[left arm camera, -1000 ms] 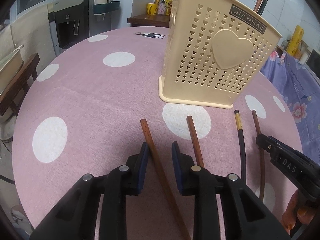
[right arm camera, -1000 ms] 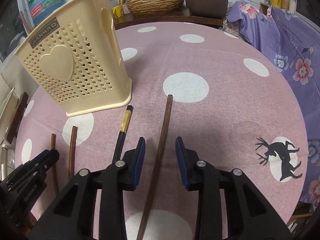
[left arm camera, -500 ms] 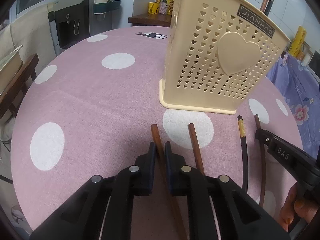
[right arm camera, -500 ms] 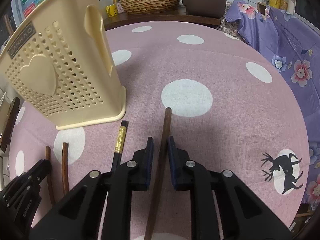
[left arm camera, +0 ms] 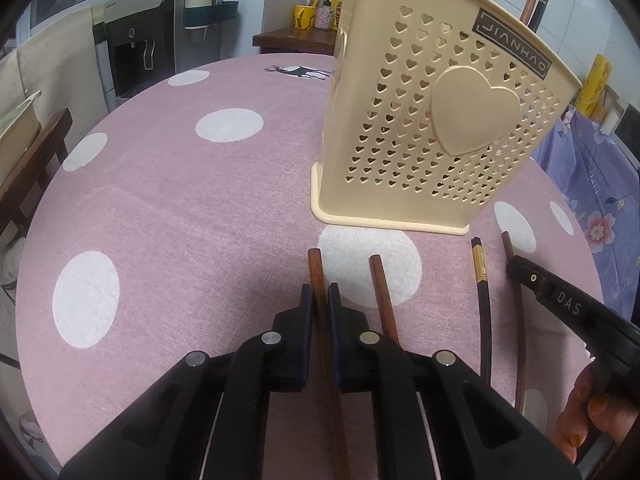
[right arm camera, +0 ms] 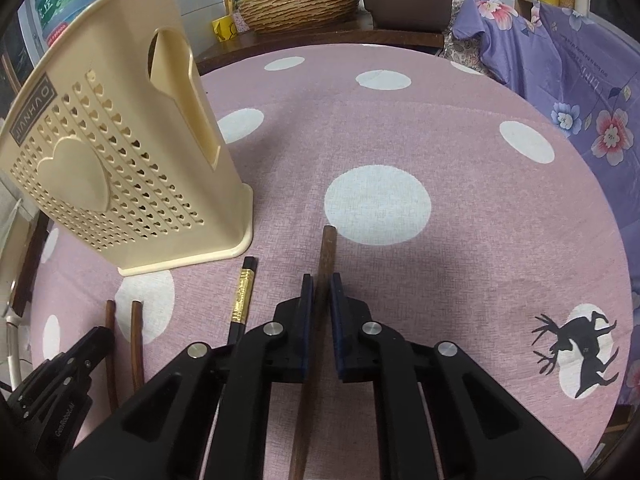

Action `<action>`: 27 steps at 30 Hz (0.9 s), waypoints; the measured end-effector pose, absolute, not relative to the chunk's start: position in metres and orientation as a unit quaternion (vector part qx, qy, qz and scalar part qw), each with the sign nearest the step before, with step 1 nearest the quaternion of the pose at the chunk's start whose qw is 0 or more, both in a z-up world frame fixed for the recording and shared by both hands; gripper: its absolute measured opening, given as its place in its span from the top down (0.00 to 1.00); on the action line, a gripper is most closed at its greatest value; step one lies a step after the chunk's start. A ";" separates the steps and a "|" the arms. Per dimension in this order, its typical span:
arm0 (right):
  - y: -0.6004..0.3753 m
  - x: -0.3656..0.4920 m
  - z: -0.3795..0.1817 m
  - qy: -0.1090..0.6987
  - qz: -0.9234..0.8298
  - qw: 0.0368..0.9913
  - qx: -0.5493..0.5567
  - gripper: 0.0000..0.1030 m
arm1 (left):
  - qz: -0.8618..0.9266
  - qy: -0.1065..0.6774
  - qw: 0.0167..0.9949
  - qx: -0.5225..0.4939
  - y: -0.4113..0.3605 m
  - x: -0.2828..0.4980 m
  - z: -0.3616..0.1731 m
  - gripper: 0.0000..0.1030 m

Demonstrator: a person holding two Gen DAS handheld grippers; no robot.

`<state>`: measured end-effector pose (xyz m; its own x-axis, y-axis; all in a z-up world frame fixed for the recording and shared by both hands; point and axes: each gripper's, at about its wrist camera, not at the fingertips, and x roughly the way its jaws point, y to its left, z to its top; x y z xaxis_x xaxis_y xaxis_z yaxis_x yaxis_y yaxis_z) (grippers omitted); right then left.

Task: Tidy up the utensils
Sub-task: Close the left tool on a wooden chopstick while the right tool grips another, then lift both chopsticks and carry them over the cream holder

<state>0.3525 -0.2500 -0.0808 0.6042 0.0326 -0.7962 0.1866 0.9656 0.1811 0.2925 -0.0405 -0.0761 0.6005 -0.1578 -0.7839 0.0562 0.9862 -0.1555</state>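
Observation:
A cream perforated utensil holder (left arm camera: 436, 128) with a heart on its side stands on the pink dotted tablecloth; it also shows in the right wrist view (right arm camera: 120, 168). Two chopstick tops (left arm camera: 534, 4) stick out of it. My left gripper (left arm camera: 320, 300) is shut on a brown chopstick (left arm camera: 316, 268). A second brown chopstick (left arm camera: 382, 292) lies just right of it. My right gripper (right arm camera: 319, 292) is shut on another brown chopstick (right arm camera: 327, 252). A black chopstick with a gold band (right arm camera: 242, 296) lies between the grippers, also in the left wrist view (left arm camera: 480, 276).
The round table's edge (right arm camera: 592, 184) curves close on the right, with purple flowered cloth (right arm camera: 580, 72) beyond. A wicker basket (right arm camera: 300, 4) and a pot sit on a shelf behind. A water dispenser (left arm camera: 136, 44) and a wooden chair (left arm camera: 32, 160) stand to the left.
Both grippers went from open around their chopsticks to shut on them. Both views have moved in a little toward the holder.

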 end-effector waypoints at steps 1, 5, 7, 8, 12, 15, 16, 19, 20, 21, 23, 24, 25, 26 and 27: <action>-0.251 0.352 -0.081 0.441 -0.038 0.887 0.130 0.91 | -0.062 0.443 0.892 -0.059 -0.040 0.292 -0.076 0.92; -0.252 0.348 -0.079 0.434 -0.027 0.889 0.143 0.92 | -0.069 0.439 0.893 -0.068 -0.040 0.290 -0.075 0.92; -0.253 0.345 -0.076 0.428 -0.023 0.891 0.149 0.92 | -0.070 0.437 0.894 -0.071 -0.039 0.289 -0.073 0.92; -0.254 0.343 -0.075 0.426 -0.021 0.892 0.151 0.92 | -0.071 0.434 0.895 -0.073 -0.039 0.288 -0.072 0.92; -0.258 0.333 -0.065 0.408 -0.011 0.898 0.163 0.92 | -0.078 0.425 0.898 -0.082 -0.035 0.284 -0.063 0.92; -0.262 0.323 -0.052 0.389 0.001 0.905 0.173 0.92 | -0.085 0.412 0.903 -0.090 -0.032 0.278 -0.052 0.92; -0.263 0.320 -0.048 0.385 0.006 0.905 0.178 0.92 | -0.089 0.407 0.904 -0.094 -0.031 0.276 -0.047 0.92; -0.267 0.308 -0.030 0.364 0.023 0.912 0.187 0.92 | -0.098 0.385 0.912 -0.103 -0.027 0.269 -0.030 0.92; -0.268 0.304 -0.024 0.355 0.027 0.916 0.187 0.92 | -0.102 0.378 0.914 -0.106 -0.025 0.267 -0.023 0.92; -0.268 0.300 -0.018 0.346 0.031 0.919 0.187 0.92 | -0.105 0.369 0.917 -0.108 -0.024 0.265 -0.016 0.92; -0.269 0.292 -0.005 0.329 0.041 0.925 0.188 0.92 | -0.110 0.354 0.922 -0.109 -0.022 0.260 -0.004 0.92; -0.270 0.289 0.001 0.322 0.047 0.927 0.186 0.92 | -0.112 0.346 0.925 -0.108 -0.022 0.258 0.002 0.92; -0.269 0.285 0.008 0.313 0.052 0.931 0.182 0.92 | -0.114 0.337 0.928 -0.108 -0.021 0.255 0.009 0.92; -0.268 0.282 0.014 0.305 0.055 0.934 0.179 0.92 | -0.115 0.331 0.930 -0.107 -0.020 0.255 0.013 0.92; -0.268 0.278 0.020 0.298 0.060 0.936 0.177 0.92 | -0.116 0.324 0.933 -0.106 -0.019 0.251 0.019 0.92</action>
